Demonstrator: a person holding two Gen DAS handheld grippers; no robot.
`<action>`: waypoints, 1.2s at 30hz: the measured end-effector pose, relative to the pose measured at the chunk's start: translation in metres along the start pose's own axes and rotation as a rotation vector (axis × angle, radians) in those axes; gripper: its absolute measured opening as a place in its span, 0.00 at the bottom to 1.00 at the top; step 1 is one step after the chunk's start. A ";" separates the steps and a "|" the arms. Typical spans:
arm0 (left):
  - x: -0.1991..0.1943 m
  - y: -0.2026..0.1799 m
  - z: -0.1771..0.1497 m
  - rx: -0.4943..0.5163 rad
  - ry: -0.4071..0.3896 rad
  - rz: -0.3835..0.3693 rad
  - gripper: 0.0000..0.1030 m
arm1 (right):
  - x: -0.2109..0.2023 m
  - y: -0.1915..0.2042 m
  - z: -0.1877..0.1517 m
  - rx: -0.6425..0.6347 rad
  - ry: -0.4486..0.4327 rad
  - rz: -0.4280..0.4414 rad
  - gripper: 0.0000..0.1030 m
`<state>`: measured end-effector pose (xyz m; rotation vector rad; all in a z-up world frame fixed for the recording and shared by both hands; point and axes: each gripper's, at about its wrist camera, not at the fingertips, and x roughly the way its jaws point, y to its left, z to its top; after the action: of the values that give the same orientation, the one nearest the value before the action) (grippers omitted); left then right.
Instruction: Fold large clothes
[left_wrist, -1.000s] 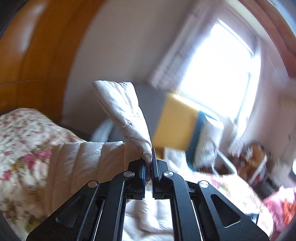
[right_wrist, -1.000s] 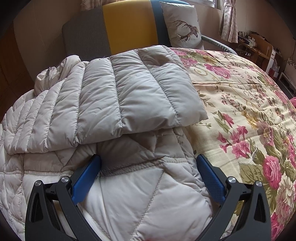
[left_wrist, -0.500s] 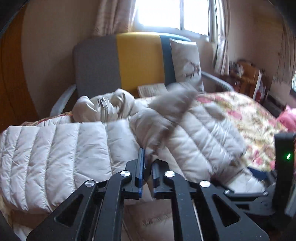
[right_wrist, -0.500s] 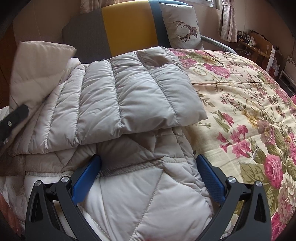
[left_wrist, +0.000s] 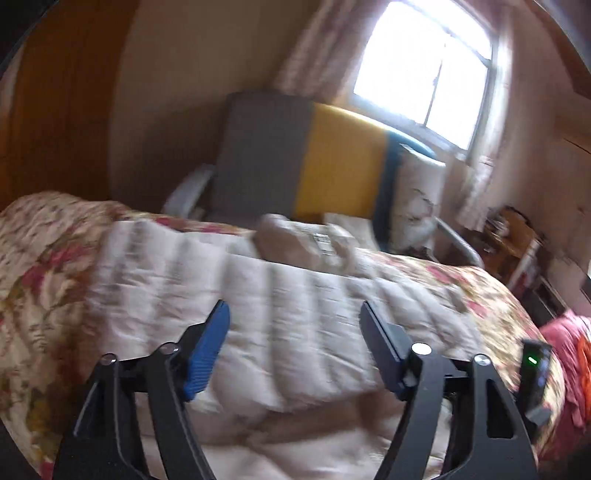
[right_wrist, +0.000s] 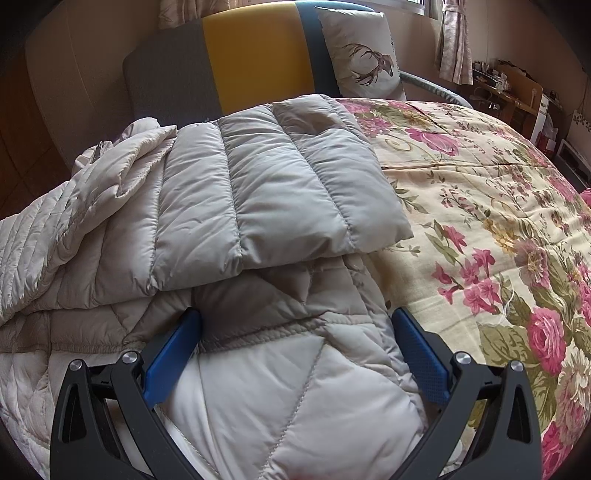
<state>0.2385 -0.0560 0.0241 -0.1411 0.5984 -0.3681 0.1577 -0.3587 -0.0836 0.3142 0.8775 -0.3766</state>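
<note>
A beige quilted down jacket (right_wrist: 266, 192) lies on the floral bedspread (right_wrist: 491, 192), its sleeves folded across the body. In the blurred left wrist view the jacket (left_wrist: 295, 314) spreads across the bed. My left gripper (left_wrist: 295, 325) is open and empty, held above the jacket's near edge. My right gripper (right_wrist: 295, 332) is open, its blue pads (right_wrist: 173, 354) either side of the jacket's lower part, low over the fabric and holding nothing.
A grey, yellow and blue armchair (right_wrist: 255, 55) with a deer-print cushion (right_wrist: 362, 62) stands behind the bed. A bright window (left_wrist: 428, 70) and a cluttered desk (right_wrist: 506, 88) are at the far right. The right gripper's body (left_wrist: 535, 373) shows at the left view's right edge.
My left gripper let go of the jacket sleeve and opened wide. The sleeve now lies folded over the jacket. The left camera swung. The right gripper stayed still.
</note>
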 end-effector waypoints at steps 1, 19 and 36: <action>0.004 0.014 0.005 -0.021 0.000 0.038 0.61 | 0.000 0.000 0.000 0.000 0.000 -0.001 0.98; 0.033 0.123 -0.028 -0.197 0.048 0.182 0.38 | -0.063 0.028 0.023 -0.068 -0.221 0.034 0.98; 0.086 0.109 -0.023 -0.057 0.200 0.304 0.63 | 0.056 0.134 0.069 -0.325 -0.102 -0.042 0.98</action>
<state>0.3230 0.0119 -0.0652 -0.0664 0.8155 -0.0699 0.2960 -0.2790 -0.0715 -0.0232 0.8304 -0.2803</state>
